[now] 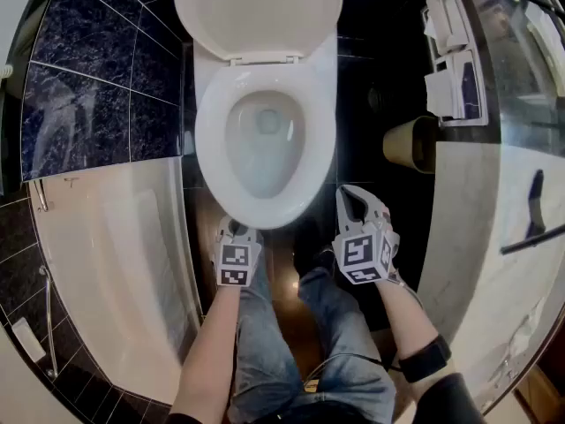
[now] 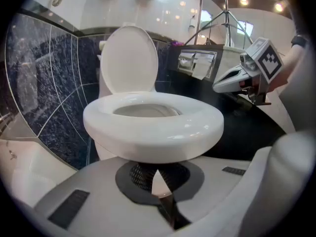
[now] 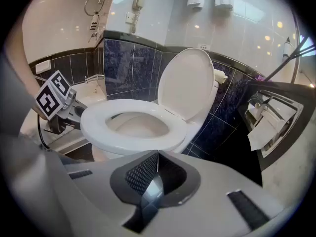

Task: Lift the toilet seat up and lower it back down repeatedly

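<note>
I see the toilet seat lying flat on the bowl, lid upright; its front rim sits just ahead of the left gripper, fingers together; the right gripper, fingers also together, hangs farther off, beside the seat's right flank.

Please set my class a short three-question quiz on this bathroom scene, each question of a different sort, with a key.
1. True or false: the toilet seat is lifted up against the lid.
2. Pick one. The right claw is: A) open wide; B) shut with nothing in it; C) shut on the seat.
3. Fill in: the paper rolls hang at the person's ___ side.
Key: 1 false: the toilet seat lies down on the bowl; only the lid stands up. 2 B. 3 right.
</note>
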Available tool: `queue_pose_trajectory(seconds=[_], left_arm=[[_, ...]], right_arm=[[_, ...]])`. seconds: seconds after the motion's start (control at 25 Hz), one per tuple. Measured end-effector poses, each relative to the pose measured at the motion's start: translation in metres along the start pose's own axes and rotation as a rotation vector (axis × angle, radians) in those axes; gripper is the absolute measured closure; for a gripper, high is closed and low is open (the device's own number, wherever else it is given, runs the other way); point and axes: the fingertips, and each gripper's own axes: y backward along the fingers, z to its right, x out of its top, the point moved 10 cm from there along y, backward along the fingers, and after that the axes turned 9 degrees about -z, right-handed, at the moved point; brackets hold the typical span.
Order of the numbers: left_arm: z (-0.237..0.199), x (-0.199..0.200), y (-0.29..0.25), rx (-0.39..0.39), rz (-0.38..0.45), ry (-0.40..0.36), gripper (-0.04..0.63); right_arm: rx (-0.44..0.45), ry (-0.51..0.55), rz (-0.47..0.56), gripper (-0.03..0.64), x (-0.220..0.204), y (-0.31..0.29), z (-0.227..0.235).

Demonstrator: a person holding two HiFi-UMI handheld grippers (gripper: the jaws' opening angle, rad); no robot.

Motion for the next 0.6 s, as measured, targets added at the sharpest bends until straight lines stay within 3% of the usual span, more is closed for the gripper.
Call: queue_pose_trajectory(seconds=[0.28, 0.6], left_arm=[[0.004, -0.033, -0.025, 0.018, -0.067, -0.002, 0.595], [0.011, -0.076, -0.032, 0.009, -0.157, 0.052, 0.595]], right_arm=[[0.019, 0.006, -0.004, 0.594, -0.012, -0.012, -0.012], [0.021, 0.024, -0.005, 0.594, -0.016, -0.015, -0.013]])
